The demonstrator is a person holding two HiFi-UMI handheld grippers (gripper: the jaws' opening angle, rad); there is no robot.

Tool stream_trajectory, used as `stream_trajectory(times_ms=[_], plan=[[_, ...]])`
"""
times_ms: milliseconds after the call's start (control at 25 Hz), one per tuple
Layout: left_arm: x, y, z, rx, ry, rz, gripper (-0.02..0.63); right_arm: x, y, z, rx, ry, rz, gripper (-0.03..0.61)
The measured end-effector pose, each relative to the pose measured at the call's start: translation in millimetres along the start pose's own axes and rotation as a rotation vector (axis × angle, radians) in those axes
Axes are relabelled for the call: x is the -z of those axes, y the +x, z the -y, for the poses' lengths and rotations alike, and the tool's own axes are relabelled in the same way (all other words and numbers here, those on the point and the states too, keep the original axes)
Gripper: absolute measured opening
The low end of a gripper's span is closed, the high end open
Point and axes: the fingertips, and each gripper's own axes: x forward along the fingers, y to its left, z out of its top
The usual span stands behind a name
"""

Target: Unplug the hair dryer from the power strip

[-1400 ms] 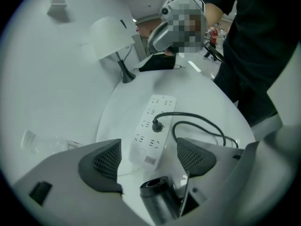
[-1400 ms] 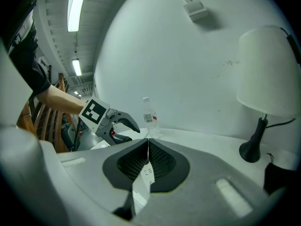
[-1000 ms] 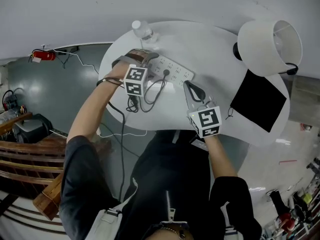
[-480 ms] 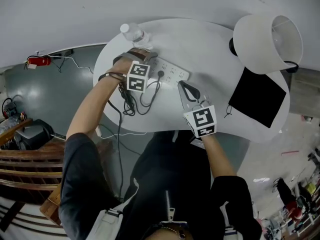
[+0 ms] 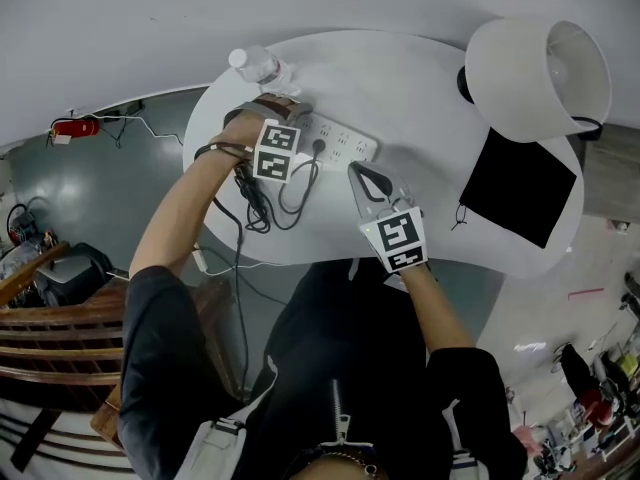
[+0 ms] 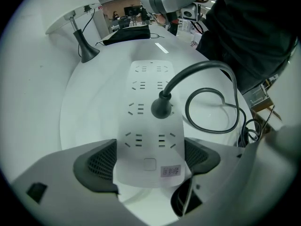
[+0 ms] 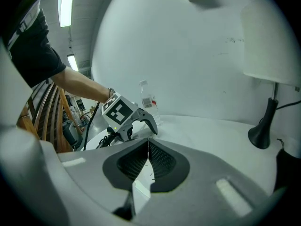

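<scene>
Left gripper view: the left tool (image 6: 149, 160), jaws just opened wide, straddles the strip's (image 6: 150, 140) near end on the table (image 6: 94, 102), apparently to brace it. The plug (image 6: 161, 108) sits seated at mid-frame. The right tool (image 7: 146, 159), jaws together and empty, must next open and grip that plug.

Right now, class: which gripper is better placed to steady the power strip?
Left. The left gripper has just opened its jaws, which straddle the end of the power strip; the right gripper is shut, beside it.
</scene>
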Motion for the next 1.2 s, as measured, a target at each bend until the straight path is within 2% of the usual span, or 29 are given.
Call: stream_trajectory(times_ms=[480, 840, 960, 1200], plan=[[1, 0, 0, 0.000, 0.006, 0.009, 0.431, 12, 16, -3, -0.024, -0.038, -0.029, 0.005], [-1, 1, -2, 0.003, 0.006, -0.018, 0.431, 21, 29, 7, -0.017, -0.185, -0.048, 0.010], [0, 0, -1, 0.001, 0.006, -0.015, 0.431, 23, 40, 1, -0.029, -0.254, -0.064, 0.077], [0, 1, -3, -0.001, 0.002, -0.025, 0.431, 32, 69, -12, -0.085, -0.379, -0.094, 0.101]])
